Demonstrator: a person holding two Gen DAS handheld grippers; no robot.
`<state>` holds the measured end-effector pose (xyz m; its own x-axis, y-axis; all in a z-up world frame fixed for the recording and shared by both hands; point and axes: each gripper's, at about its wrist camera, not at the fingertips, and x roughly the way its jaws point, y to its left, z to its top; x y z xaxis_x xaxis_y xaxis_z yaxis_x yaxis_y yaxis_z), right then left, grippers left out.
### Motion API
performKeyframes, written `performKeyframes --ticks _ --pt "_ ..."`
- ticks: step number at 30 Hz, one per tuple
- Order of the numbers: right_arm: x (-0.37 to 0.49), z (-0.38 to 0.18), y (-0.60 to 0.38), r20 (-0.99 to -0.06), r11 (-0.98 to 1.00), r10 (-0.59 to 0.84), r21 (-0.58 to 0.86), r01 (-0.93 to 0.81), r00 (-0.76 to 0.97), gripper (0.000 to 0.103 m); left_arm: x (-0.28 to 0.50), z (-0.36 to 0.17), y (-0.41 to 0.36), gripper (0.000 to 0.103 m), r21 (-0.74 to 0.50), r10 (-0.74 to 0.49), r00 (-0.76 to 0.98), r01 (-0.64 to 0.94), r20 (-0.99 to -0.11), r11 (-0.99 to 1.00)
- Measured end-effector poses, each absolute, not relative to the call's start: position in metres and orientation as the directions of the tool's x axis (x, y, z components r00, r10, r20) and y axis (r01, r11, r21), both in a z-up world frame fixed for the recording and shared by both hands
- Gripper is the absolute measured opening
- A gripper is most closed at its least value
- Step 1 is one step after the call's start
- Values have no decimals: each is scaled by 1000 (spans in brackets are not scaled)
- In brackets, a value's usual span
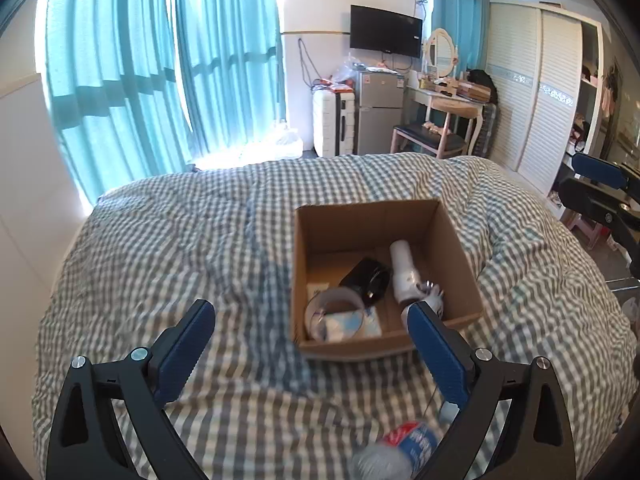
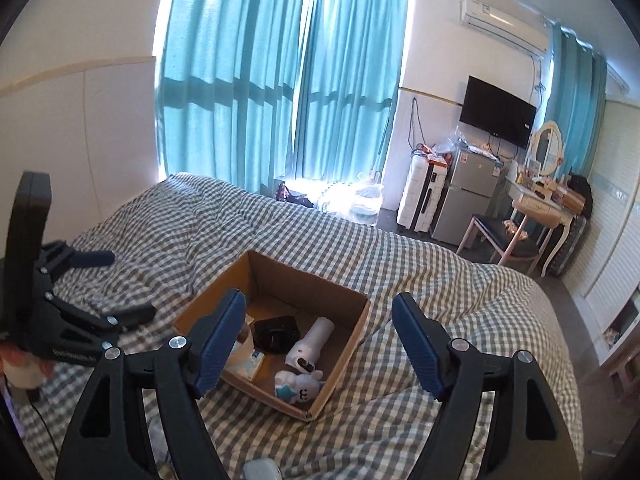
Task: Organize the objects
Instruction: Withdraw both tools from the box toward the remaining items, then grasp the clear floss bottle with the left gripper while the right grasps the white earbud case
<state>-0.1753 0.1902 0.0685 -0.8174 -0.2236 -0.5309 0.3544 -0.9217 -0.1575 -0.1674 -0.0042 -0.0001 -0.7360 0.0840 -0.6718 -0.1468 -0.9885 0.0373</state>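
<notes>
An open cardboard box (image 1: 456,248) (image 2: 352,332) sits on the checked bedspread. Inside lie a tape roll (image 1: 334,304), a black object (image 1: 366,278) (image 2: 276,334), a white bottle-like device (image 1: 404,274) (image 2: 310,344), a tissue pack (image 1: 348,324) and a white plush toy (image 2: 300,388). My left gripper (image 1: 310,322) is open and empty, just before the box's near left side. My right gripper (image 2: 318,316) is open and empty above the box. A plastic bottle (image 1: 400,454) with a red and blue label lies on the bed under the left gripper's right finger.
The bed (image 1: 180,248) fills the foreground. Beyond its far edge stand a white suitcase (image 1: 334,122), a small fridge (image 1: 380,116), a dressing table with a chair (image 1: 448,120) and a wardrobe (image 1: 536,96). A small white object (image 2: 260,470) lies at the bottom edge.
</notes>
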Motion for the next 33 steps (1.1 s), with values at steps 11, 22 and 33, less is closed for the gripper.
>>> performKeyframes --ticks 11,22,33 --pt "-136 -18 175 -696 -821 -255 -212 531 -671 76 -115 -56 -6 100 117 -9 -699 -107 -715 -987" --pt "-152 -126 166 -850 -766 -191 -183 616 -490 76 -93 -135 34 100 54 105 -576 -252 -810 -966" --pt "-162 -169 160 -944 -760 -119 -113 640 -308 63 -102 -168 42 100 -8 169 -469 -327 -867 -945"
